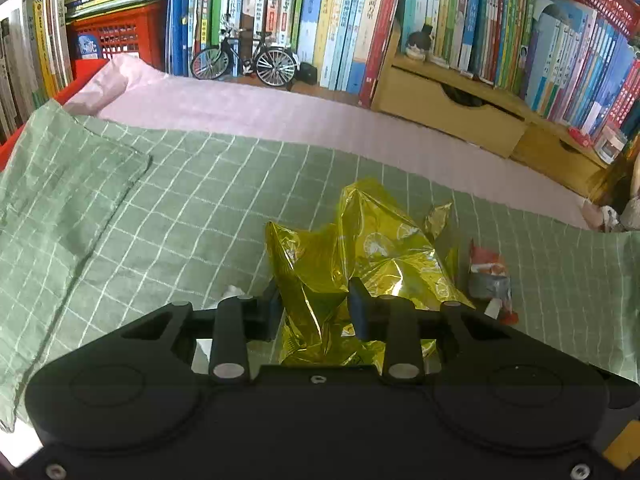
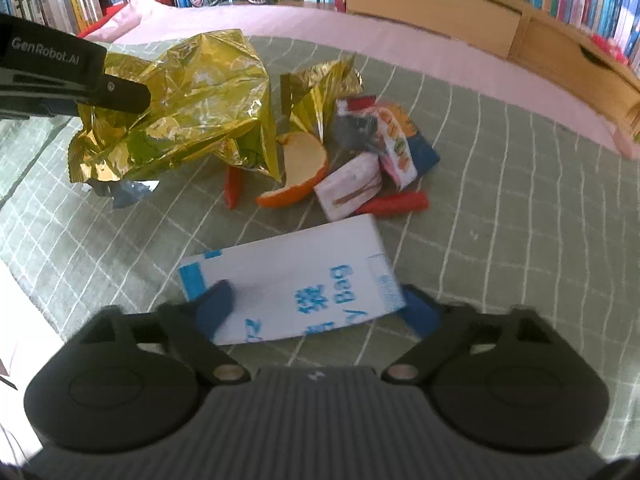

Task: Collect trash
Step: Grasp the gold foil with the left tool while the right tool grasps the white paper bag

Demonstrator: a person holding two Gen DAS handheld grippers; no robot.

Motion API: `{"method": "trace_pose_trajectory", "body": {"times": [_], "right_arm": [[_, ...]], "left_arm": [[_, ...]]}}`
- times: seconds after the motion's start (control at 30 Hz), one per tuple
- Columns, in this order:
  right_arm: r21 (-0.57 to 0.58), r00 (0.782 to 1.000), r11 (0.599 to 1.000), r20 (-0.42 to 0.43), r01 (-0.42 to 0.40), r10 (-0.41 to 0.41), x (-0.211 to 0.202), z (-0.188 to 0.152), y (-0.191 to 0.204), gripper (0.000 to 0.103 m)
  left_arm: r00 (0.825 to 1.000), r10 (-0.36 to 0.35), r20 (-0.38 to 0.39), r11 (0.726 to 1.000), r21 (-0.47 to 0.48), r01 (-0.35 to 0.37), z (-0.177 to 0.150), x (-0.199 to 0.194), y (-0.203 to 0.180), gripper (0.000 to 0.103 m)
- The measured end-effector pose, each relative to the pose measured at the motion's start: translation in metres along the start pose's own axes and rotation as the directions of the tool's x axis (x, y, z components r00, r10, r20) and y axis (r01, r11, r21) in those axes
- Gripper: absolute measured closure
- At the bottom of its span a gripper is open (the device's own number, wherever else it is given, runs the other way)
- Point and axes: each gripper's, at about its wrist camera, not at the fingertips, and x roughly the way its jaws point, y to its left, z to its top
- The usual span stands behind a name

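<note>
The left gripper (image 1: 316, 312) points steeply down with its jaws drawn narrow and pinching a fold of the crumpled gold foil wrapper (image 1: 372, 248); the dark blue pads press into the foil from both sides. In the right wrist view the same gripper comes in from the left edge as a black bar printed "GenRobot.AI", its tip buried in the foil. The right gripper (image 2: 316, 312) also tilts steeply down, jaws fairly wide, with a white packet (image 2: 288, 284) lying flat between them; the left pad overlaps one end of the packet and the right pad sits just at the other end, and whether they press it I cannot tell. The packet carries blue print, upside down from here, of which "Bag" can be read. Beyond it lies the rest of the trash on the green checked cloth (image 2: 500, 208): an orange peel (image 2: 300, 172), two red strips, a pink-and-white wrapper (image 2: 352, 188) and a small colourful carton (image 2: 396, 144). Books (image 1: 340, 20) line the back.
</note>
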Motion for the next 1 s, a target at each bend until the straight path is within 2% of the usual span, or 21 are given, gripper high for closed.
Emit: {"method": "trace_pose_trajectory", "body": {"times": [0.07,0.1,0.17,0.27,0.3,0.37,0.4,0.43,0.57,0.77,0.9,1.0], "right_arm": [[0.003,1.0,1.0,0.016,0.012,-0.012,-0.004,0.001,-0.002,0.042],[0.012,1.0,1.0,0.02,0.02,-0.02,-0.006,0.002,-0.003,0.047],[0.034,0.999,0.999,0.026,0.037,-0.038,-0.008,0.003,-0.008,0.066],[0.063,0.998,0.997,0.025,0.05,-0.052,-0.011,0.004,-0.015,0.068],[0.066,0.998,0.996,0.02,0.057,-0.059,-0.011,0.004,-0.016,0.066],[0.072,0.998,0.995,0.016,0.066,-0.067,-0.013,0.002,-0.018,0.052],[0.081,0.997,0.994,0.015,0.069,-0.07,-0.015,0.0,-0.017,0.05],[0.102,0.997,0.992,0.011,0.074,-0.076,-0.016,-0.001,-0.019,0.041],[0.251,0.997,0.965,-0.028,0.075,-0.07,-0.021,-0.006,-0.027,0.02],[0.466,0.996,0.884,-0.093,0.046,-0.003,-0.01,-0.002,-0.026,0.011],[0.551,0.994,0.833,-0.111,0.046,0.019,0.0,0.008,-0.014,0.006],[0.578,0.992,0.813,-0.127,0.071,0.004,0.01,0.016,-0.005,0.002]], "left_arm": [[1.0,-0.001,0.004,1.0,-0.005,0.001,0.0,-0.002,0.001,0.071],[1.0,-0.002,0.005,1.0,-0.007,0.002,0.0,-0.001,0.002,0.071],[1.0,-0.002,0.006,1.0,-0.009,0.002,-0.001,-0.002,0.002,0.071],[1.0,-0.004,0.009,1.0,-0.007,0.004,-0.002,-0.004,0.001,0.071],[1.0,-0.004,0.011,1.0,-0.006,0.004,-0.002,-0.005,0.001,0.071],[1.0,-0.004,0.015,1.0,-0.007,0.004,-0.003,-0.007,0.0,0.071],[1.0,-0.004,0.017,1.0,-0.008,0.004,-0.004,-0.008,0.0,0.071],[1.0,-0.003,0.019,1.0,-0.011,0.004,-0.005,-0.008,0.001,0.071],[1.0,0.007,0.023,1.0,-0.027,-0.006,-0.007,-0.012,0.004,0.071],[0.999,0.033,0.026,0.997,-0.066,-0.032,-0.009,-0.022,0.015,0.071],[0.998,0.053,0.033,0.996,-0.072,-0.051,-0.008,-0.032,0.025,0.071],[0.997,0.067,0.036,0.994,-0.088,-0.064,-0.009,-0.038,0.035,0.071]]}}
